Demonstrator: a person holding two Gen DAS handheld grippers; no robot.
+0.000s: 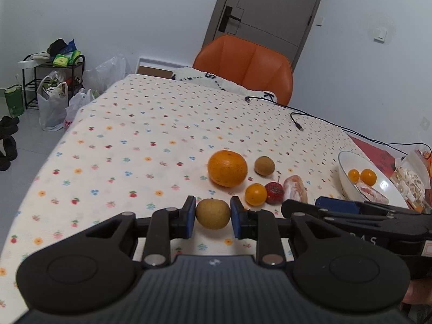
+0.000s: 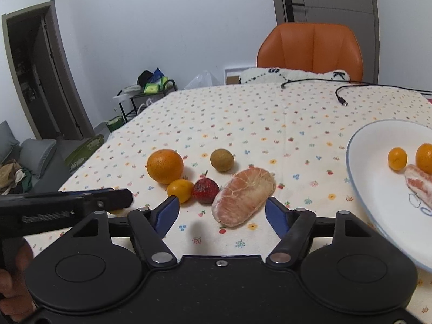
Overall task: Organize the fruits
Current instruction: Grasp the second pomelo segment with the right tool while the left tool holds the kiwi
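Left gripper clamped on a small yellow-brown pear, both blue pads touching its sides, fruit low over the floral tablecloth; contact with the cloth not discernible. Right gripper spread wide, pads apart on either side of the near end of a peeled pomelo segment, not touching it; segment lying flat on the cloth. Landmark: large orange. Just right of and nearer than the large orange: small tangerine, touching or nearly touching it. Right of the tangerine, touching it: red hawthorn-like fruit with stem up. Farther right again, beside the red fruit: the pomelo segment. Right of the large orange and level with it, set apart: brown kiwi. Well right of the large orange: white plate with blue rim, holding two small tangerines and a second peeled pomelo piece. In left wrist view, held pear sits nearer than the large orange. Far beyond the large orange: orange chair at the table's far edge, black cables on the cloth, grey door behind.
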